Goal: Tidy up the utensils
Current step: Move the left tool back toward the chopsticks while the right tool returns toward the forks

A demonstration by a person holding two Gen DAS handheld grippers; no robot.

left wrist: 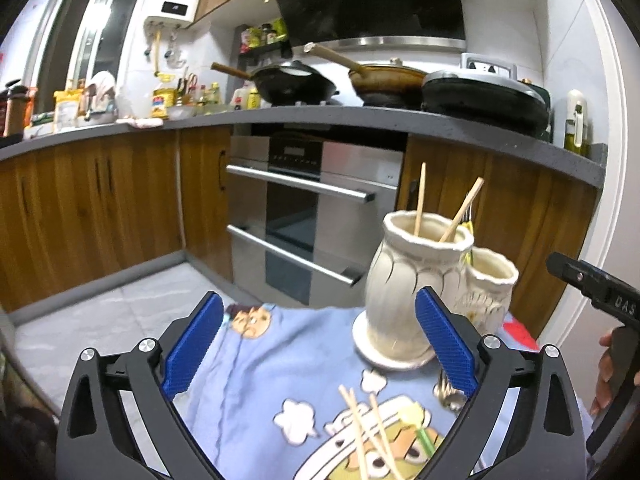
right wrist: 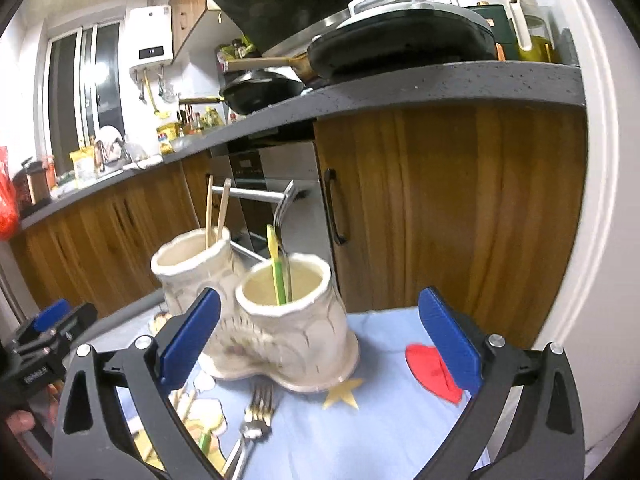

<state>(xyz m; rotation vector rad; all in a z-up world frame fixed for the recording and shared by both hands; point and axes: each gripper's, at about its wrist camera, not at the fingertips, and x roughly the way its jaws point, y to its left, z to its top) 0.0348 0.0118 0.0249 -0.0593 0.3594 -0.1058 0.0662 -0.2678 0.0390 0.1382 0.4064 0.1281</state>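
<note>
Right hand-held gripper [right wrist: 320,336] gapes empty, fork [right wrist: 252,420] seemingly just below its fingertips.

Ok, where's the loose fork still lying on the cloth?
The fork lies flat on the blue cloth just in front of the double ceramic holder, low centre-left in the right wrist view, with loose chopsticks to its left.

My finger pads [right wrist: 191,336] are blue ribbed plastic on matt black frames. Two-cup holder [right wrist: 256,312] is glazed cream ceramic, bumpy and glossy. In it are pale wood chopsticks [right wrist: 216,216] and a shiny metal fork [right wrist: 282,216]. Before it, a second shiny metal fork [right wrist: 252,420] lies on soft printed blue cloth [right wrist: 380,420]. Behind: grainy brown wood cabinets [right wrist: 460,200].
</note>
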